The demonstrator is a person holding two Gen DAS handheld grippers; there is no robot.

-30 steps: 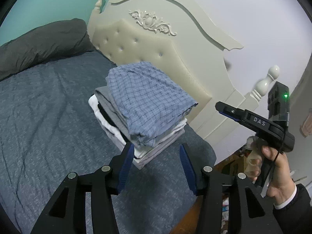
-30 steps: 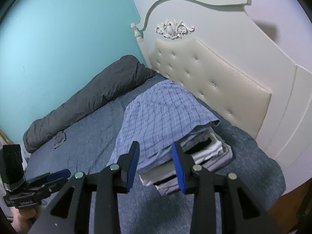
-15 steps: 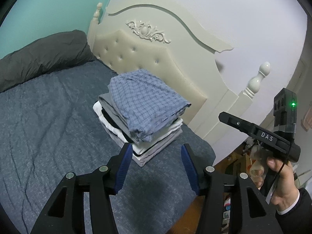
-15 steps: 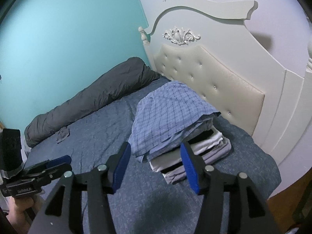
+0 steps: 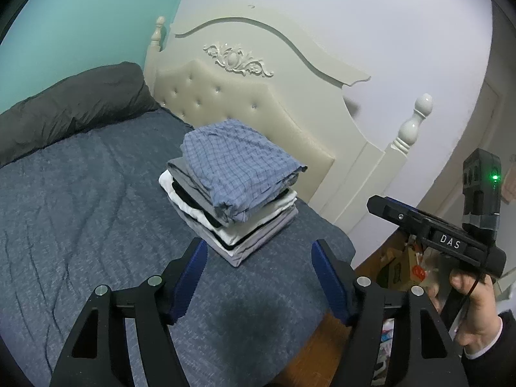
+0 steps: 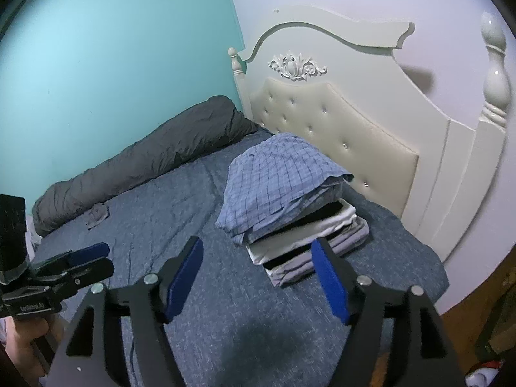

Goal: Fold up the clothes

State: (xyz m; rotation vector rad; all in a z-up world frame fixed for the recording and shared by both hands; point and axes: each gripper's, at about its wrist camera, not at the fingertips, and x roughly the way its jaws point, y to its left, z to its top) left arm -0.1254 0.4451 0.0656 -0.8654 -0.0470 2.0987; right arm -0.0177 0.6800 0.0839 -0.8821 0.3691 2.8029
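**Both grippers drawn back from the folded stack, jaws spreading**

At the far left a dark grey rolled duvet point(image 6: 138, 161) lies along the teal wall, as it did a second ago. The blue bedspread point(image 5: 80, 209) stretches out from it. The left gripper point(image 5: 256, 277) now sits farther back from the pile than a second ago, and more bare bedspread shows ahead of its blue pads point(image 5: 188, 279). Its jaws are opening, wider than before, with nothing between them.

The stack of folded clothes point(image 5: 232, 200) rests on the bed near the cream headboard point(image 5: 258, 96), untouched, with the blue checked garment point(image 6: 277, 180) on top, hanging over the edge of the layers below.

The right gripper point(image 6: 258, 277) has also pulled away, so the pile looks smaller in its view. Its jaws are opening too, and they hold nothing. The person's right hand point(image 5: 474, 309) grips its handle at the far right.
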